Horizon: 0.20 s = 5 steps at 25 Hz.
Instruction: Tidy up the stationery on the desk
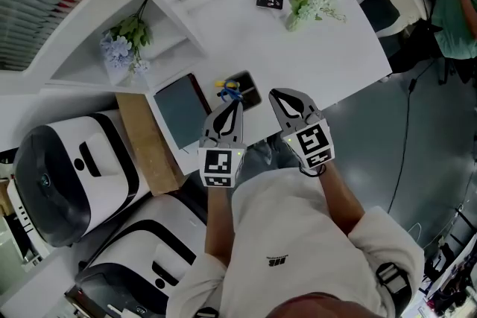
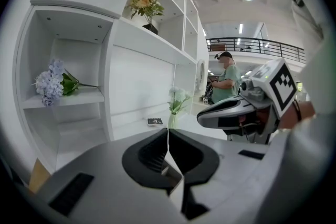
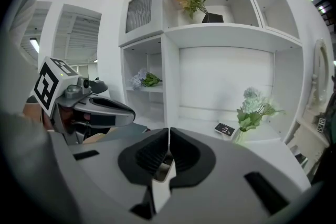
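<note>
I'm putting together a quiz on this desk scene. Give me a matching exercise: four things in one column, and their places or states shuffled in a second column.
Things:
1. blue flowers
2. white-green flowers
3. grey notebook
4. left tool

Places or states:
A. shut, nothing between its jaws
B. lying in a shelf compartment
C. at the far right of the desk
D. flat at the desk's near left corner

Pairs: 1-B, 2-C, 3-D, 4-A
</note>
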Tool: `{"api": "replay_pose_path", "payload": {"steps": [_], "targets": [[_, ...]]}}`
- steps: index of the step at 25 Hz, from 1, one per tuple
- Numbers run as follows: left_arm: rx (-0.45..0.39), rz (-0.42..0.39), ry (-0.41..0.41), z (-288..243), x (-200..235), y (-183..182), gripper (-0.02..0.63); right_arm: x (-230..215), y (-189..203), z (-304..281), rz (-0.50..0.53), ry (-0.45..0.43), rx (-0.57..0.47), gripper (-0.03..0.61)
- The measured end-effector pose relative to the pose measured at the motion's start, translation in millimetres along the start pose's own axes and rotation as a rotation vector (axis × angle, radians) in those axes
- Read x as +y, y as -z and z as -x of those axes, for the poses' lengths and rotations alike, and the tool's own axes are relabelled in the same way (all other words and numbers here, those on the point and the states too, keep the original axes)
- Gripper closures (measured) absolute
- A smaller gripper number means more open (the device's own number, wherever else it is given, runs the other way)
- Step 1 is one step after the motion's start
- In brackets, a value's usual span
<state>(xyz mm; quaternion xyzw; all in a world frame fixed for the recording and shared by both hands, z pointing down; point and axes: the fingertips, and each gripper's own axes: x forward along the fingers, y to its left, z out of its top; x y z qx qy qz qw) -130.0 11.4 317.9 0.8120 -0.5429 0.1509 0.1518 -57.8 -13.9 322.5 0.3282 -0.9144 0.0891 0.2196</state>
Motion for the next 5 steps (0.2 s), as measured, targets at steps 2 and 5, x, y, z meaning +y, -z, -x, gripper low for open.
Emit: {"api": "replay_pose_path", "payload": {"steps": [2,5], "targets": [[0.001,0.005,-0.002,1.2,-2.6,2.5,0.614,0.4,1.3,2.4,0.000,0.000,-0.001,0.574],[0.006,0.010,-0.002,2.2,-5.6,6.0,0.614,0.9,3.2,5.1,-0.005,0.002,-0.001,0.575]]}}
